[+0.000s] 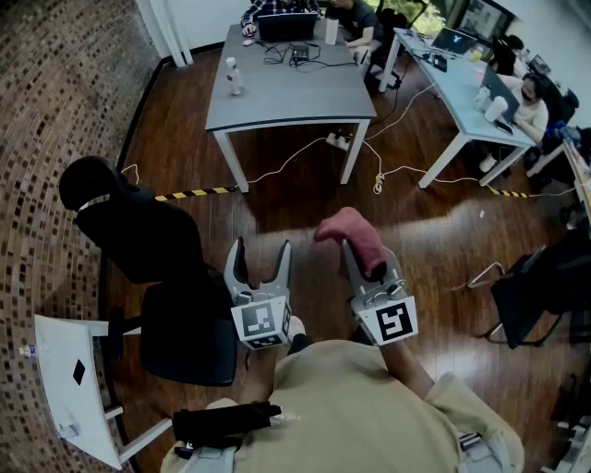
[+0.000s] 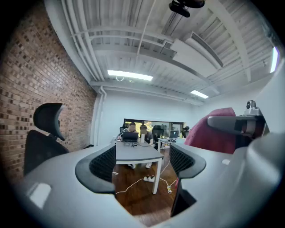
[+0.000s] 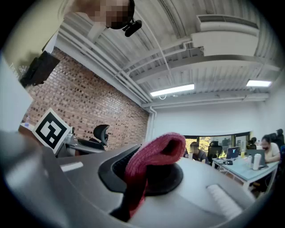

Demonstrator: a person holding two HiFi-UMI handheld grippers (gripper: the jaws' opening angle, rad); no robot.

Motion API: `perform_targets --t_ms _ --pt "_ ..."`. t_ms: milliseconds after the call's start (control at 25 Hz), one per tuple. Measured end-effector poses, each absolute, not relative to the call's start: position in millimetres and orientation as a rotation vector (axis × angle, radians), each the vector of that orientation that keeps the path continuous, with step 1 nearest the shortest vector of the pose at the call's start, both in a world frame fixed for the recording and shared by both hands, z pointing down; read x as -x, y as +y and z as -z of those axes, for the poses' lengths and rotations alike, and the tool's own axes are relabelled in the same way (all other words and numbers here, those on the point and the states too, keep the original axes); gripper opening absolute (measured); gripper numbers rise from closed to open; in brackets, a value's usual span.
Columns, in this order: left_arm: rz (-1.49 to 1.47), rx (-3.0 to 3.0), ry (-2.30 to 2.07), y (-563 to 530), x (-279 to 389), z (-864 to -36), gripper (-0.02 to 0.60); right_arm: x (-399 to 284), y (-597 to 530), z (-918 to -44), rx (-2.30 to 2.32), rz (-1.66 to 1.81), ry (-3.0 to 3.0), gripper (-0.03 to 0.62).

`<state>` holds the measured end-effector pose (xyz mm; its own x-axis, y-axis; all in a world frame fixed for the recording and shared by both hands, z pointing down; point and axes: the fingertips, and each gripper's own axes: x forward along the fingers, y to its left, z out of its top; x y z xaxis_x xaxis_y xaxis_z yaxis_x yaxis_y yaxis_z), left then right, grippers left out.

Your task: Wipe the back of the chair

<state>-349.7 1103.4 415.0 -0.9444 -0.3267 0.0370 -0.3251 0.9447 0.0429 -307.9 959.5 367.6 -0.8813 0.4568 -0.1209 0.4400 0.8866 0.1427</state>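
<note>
Right gripper clamped on one dark-red cloth, folded end bulging out past the jaw tips, well to the right of the black chair and clear of it. Left gripper between cloth and chair, just right of the chair's seat, jaws spread wide, only air between them. One marker cube on each gripper, two in all, each showing a black-and-white square pattern.

Chair upright beside the brick wall. Long axis of the backrest vertical, headrest on top, seat on the person's side of the backrest. Backrest touched by neither gripper.

Beyond the chair, one grey table carrying one bottle, label too small to read, and one laptop at the far end, with two people seated there. Further right of the chair, one light-blue table. Between chair and grey table, one strip of yellow-and-black tape on the wooden floor. At the chair's near left, one small white table. Far to the right of the chair, a second dark chair.
</note>
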Motion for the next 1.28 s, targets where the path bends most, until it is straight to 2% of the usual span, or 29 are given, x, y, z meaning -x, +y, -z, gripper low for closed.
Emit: perform_targets --t_ms 240,480,760,960,1280 --pt "0.04 -0.768 -3.04 990.4 325.4 -396.8 0.344 260.0 856.9 -354.3 -0.487 -0.101 2.926 0.015" --pt "0.041 -1.196 -2.892 809.2 272.9 -387.6 0.337 178.8 703.2 -353.7 -0.099 -0.097 2.975 0.017" --pt "-0.008 -1.794 -2.522 573.1 152.0 -396.2 0.337 36.7 509.0 -364.6 0.54 -0.05 2.948 0.017" --pt "-0.05 -2.09 -2.266 456.1 68.9 -398.6 0.337 -62.4 420.4 -376.4 0.918 0.013 2.861 0.017" --pt "-0.077 -2.407 -1.903 314.9 -7.8 -418.9 0.331 -145.4 318.5 -401.1 1.364 0.048 2.699 0.017"
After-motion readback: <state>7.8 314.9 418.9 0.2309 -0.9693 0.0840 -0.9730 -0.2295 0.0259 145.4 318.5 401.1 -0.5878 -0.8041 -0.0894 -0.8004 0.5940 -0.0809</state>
